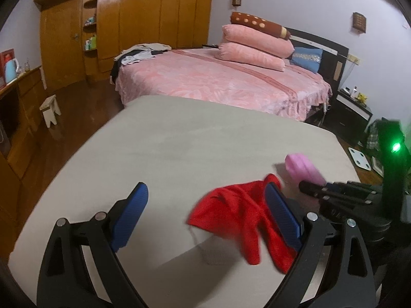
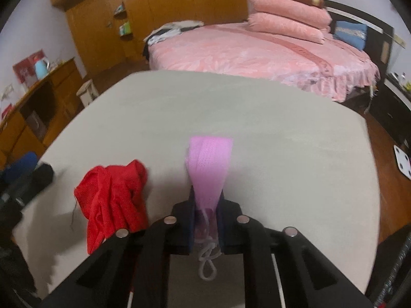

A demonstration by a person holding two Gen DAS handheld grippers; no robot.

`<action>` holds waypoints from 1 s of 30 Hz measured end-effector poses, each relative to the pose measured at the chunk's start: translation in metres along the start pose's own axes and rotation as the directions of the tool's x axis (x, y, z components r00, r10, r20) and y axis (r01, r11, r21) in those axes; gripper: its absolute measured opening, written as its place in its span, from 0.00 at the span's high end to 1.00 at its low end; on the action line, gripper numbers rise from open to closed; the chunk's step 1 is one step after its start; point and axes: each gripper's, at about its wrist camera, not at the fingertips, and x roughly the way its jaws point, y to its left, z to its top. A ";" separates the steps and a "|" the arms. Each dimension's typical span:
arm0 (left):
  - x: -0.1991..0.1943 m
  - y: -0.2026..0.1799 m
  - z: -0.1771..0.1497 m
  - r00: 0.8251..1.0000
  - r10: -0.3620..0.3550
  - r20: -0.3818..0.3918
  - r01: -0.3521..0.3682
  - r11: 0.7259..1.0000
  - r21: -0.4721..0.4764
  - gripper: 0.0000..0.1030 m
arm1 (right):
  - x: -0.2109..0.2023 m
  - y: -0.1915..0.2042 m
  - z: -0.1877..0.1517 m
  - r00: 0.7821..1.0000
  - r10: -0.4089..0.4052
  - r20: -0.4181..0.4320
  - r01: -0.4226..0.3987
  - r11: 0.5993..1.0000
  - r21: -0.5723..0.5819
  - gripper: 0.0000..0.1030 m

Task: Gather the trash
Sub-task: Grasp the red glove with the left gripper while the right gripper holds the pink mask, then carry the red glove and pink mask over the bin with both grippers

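Pink cloth (image 2: 209, 164), a folded strip with a pale cord loop at its near end, is pinched between the pads of the right hand-held gripper (image 2: 206, 220), whose jaws are pressed together on it. Most of the strip sticks out forward past the fingertips, over the middle of the bench (image 2: 282, 128), toward its right side. Whether the far end touches the surface cannot be told.

Just left of it, a crumpled red cloth (image 2: 113, 195) lies on the bench near the front edge. From the left wrist view, this red cloth (image 1: 239, 218) sits around the right finger of the left hand-held gripper (image 1: 205, 205), partly beneath and beside that blue pad (image 1: 281, 213). The left jaws are spread wide, and nothing is clamped between them. Its left pad is over bare bench surface.

The bench is covered in a plain grey-beige sheet. Beyond its far edge stands a bed (image 1: 231, 82) with a pink spread and stacked pillows (image 1: 254, 46), and a wooden wardrobe (image 1: 143, 18) lines the far wall.
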 end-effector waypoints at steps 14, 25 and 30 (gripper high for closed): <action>0.055 -0.050 -0.012 0.989 -0.039 -0.143 0.048 0.997 0.058 0.37 | -0.039 -0.039 -0.001 0.998 -0.034 0.051 0.032 0.999 0.036 0.87; 0.039 -0.054 -0.009 0.988 -0.087 -0.125 0.093 0.994 0.048 0.89 | -0.053 -0.037 -0.004 0.997 -0.001 0.073 -0.002 0.999 0.046 0.87; 0.001 -0.056 0.006 0.992 -0.115 -0.056 0.118 0.992 0.045 0.89 | -0.075 -0.033 -0.003 0.994 0.022 0.108 -0.026 0.999 0.041 0.87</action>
